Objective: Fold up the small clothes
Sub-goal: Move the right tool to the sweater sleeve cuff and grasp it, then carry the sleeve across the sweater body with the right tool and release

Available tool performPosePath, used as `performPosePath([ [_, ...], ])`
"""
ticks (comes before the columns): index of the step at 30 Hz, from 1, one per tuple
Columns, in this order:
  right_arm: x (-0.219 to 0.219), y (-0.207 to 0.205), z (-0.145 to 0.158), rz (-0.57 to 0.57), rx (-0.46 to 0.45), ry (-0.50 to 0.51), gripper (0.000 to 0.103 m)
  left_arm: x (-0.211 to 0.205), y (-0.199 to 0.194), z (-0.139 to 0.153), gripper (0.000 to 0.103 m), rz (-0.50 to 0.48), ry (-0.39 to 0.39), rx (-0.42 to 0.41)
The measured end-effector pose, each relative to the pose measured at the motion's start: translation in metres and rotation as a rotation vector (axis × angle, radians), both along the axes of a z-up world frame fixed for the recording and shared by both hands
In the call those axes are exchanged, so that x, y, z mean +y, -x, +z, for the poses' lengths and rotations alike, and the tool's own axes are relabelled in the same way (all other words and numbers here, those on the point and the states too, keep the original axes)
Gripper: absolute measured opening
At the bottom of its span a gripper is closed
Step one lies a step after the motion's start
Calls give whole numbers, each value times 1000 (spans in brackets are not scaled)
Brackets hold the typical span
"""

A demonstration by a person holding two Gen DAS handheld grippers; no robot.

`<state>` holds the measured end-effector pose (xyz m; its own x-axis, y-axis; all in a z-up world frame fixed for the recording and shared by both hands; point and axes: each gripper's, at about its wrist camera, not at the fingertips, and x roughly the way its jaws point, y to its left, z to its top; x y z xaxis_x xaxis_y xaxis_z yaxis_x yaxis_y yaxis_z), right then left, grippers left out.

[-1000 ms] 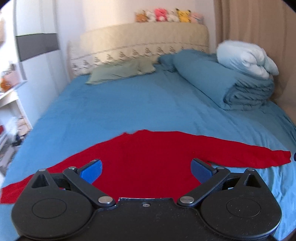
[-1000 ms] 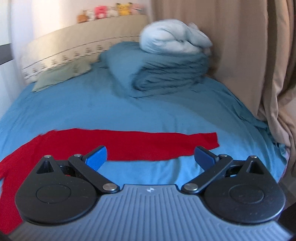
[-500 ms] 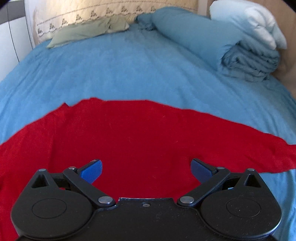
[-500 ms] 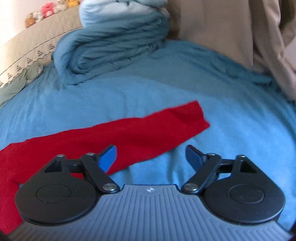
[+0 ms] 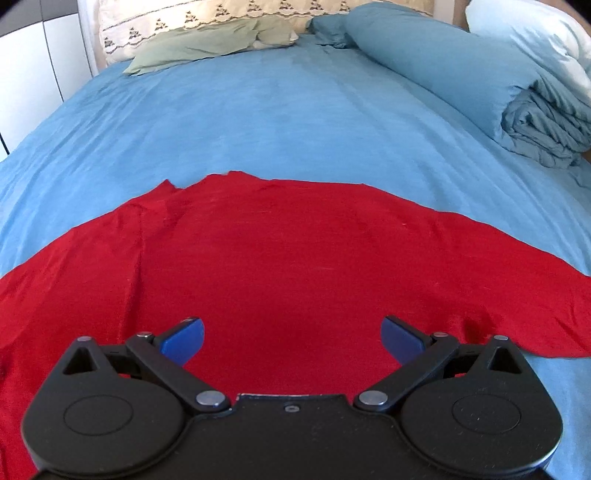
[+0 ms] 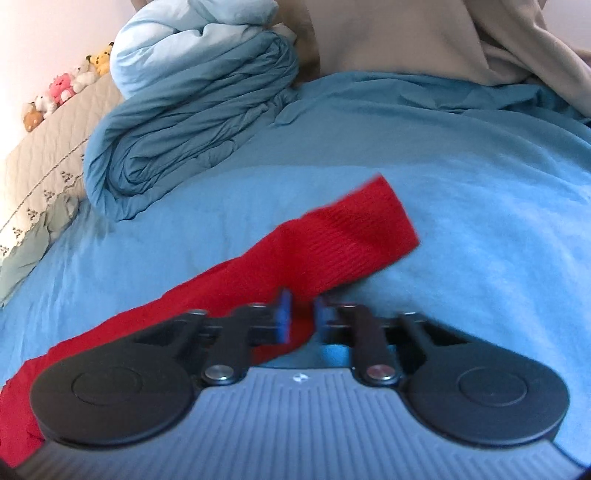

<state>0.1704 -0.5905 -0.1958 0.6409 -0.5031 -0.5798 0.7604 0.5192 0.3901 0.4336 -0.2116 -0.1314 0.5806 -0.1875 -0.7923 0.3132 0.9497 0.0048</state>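
Red top (image 5: 288, 266) flat on bed (image 5: 295, 122). Left gripper (image 5: 291, 338) spread wide, empty. Right gripper (image 6: 300, 314) clenched on sleeve (image 6: 332, 243), cuff toward 1 o'clock.

Left wrist view: low and close over the red garment (image 5: 295, 266), looking up the blue bed (image 5: 277, 110) toward the headboard (image 5: 229, 11) at top of frame.

Right wrist view: closer still, tilted, facing the curtain (image 6: 399, 37) at upper right.

Shared: the garment's sleeve (image 6: 351, 236), the bed, the folded duvet (image 6: 192, 118), upper right in left view, upper left in right view.
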Motion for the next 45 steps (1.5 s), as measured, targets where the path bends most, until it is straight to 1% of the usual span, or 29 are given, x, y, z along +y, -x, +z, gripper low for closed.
performPosePath([
  [3, 10, -7, 23, 38, -7, 58, 23, 15, -4, 4, 103, 14, 2, 2],
  [5, 20, -18, 46, 90, -36, 93, 22, 29, -6, 8, 103, 29, 5, 2],
  [8, 43, -47, 89, 198, -93, 139, 22, 51, -10, 17, 103, 31, 9, 16],
  [12, 99, -107, 140, 391, -212, 191, 22, 84, -8, 32, 103, 46, 18, -24],
  [14, 134, -139, 156, 490, -258, 198, 22, 103, -8, 37, 103, 68, 14, -40],
  [16, 176, -172, 162, 592, -286, 192, 22, 121, -8, 38, 103, 100, 10, -38],
  [18, 223, -201, 155, 695, -293, 189, 22, 141, -7, 36, 103, 143, 6, -33],
  [20, 268, -222, 138, 795, -283, 167, 22, 160, -4, 33, 103, 193, -16, -52],
  [21, 293, -231, 125, 850, -264, 156, 22, 168, -2, 31, 103, 210, -31, -60],
  [23, 332, -242, 102, 935, -220, 159, 22, 183, 0, 29, 103, 224, -50, -78],
  [25, 368, -246, 77, 1019, -168, 172, 22, 197, 2, 25, 103, 238, -56, -76],
  [27, 398, -244, 56, 1083, -123, 235, 22, 211, -1, 22, 103, 238, -38, -46],
  [28, 408, -243, 46, 1107, -100, 254, 22, 217, -2, 19, 103, 229, -15, -25],
  [30, 425, -239, 29, 1140, -54, 260, 22, 224, -1, 14, 103, 220, 25, 3],
  [32, 433, -245, 17, 1150, -23, 268, 22, 229, 1, 11, 103, 229, 52, 20],
  [34, 438, -244, 10, 1165, -8, 287, 23, 231, 0, 8, 103, 245, 65, 38],
  [35, 441, -247, 8, 1174, -6, 295, 26, 231, 2, 7, 103, 248, 69, 41],
  [36, 442, -246, 7, 1186, -4, 295, 27, 233, 1, 6, 103, 246, 75, 39],
  [37, 442, -242, 5, 1193, -5, 294, 32, 231, 0, 6, 103, 241, 81, 36],
  [38, 442, -239, 5, 1201, -6, 295, 51, 230, -1, 7, 103, 236, 88, 33],
  [39, 441, -234, 7, 1210, -5, 299, 63, 229, -4, 8, 103, 229, 95, 31],
  [40, 441, -240, 8, 1211, -8, 313, 79, 227, -4, 10, 103, 218, 103, 28],
  [41, 438, -235, 13, 1211, -13, 332, 87, 223, -5, 13, 103, 200, 111, 22],
  [43, 432, -223, 21, 1219, -2, 372, 88, 212, -4, 20, 103, 150, 120, 5],
  [45, 419, -206, 26, 1220, 14, 393, 89, 195, -2, 25, 103, 80, 113, -23],
])
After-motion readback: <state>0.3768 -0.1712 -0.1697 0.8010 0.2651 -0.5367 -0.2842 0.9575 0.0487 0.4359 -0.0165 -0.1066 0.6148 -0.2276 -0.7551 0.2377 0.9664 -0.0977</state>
